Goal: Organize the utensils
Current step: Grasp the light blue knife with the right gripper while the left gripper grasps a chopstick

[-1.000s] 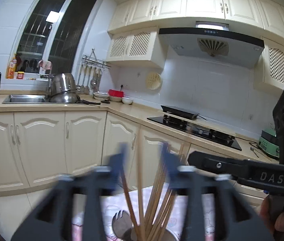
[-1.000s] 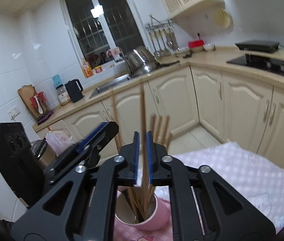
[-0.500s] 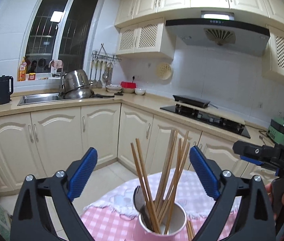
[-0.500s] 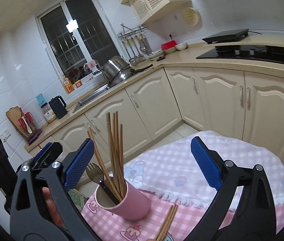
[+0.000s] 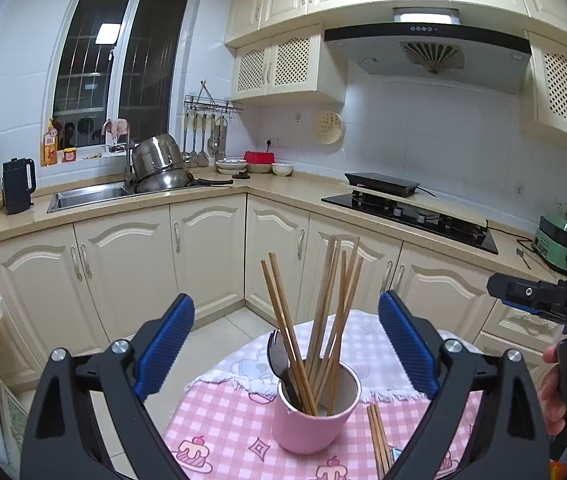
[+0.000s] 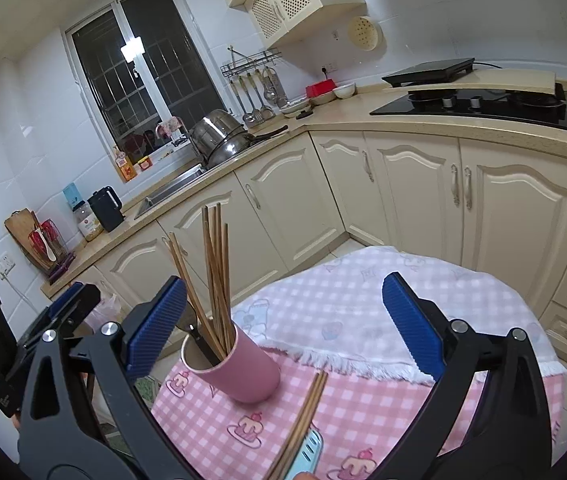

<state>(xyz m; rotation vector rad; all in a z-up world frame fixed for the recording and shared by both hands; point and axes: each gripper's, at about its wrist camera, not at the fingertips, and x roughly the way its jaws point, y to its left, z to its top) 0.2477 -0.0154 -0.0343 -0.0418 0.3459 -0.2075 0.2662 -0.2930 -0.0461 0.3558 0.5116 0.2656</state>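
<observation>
A pink cup stands on the pink checked tablecloth. It holds several wooden chopsticks upright and a dark fork. A few loose chopsticks lie flat just right of the cup. My left gripper is open, drawn back from the cup, with nothing touching its blue pads. My right gripper is open too, its left pad near the cup but apart from it. Each gripper shows at the edge of the other's view.
A white checked towel covers the table's far side. A light blue object lies under the loose chopsticks' near end. Cream cabinets, a sink with steel pots and a black hob ring the room behind.
Both grippers were closed in around the upright chopsticks. They have opened wide, let them go and drawn back, so the whole cup now shows in both views.
</observation>
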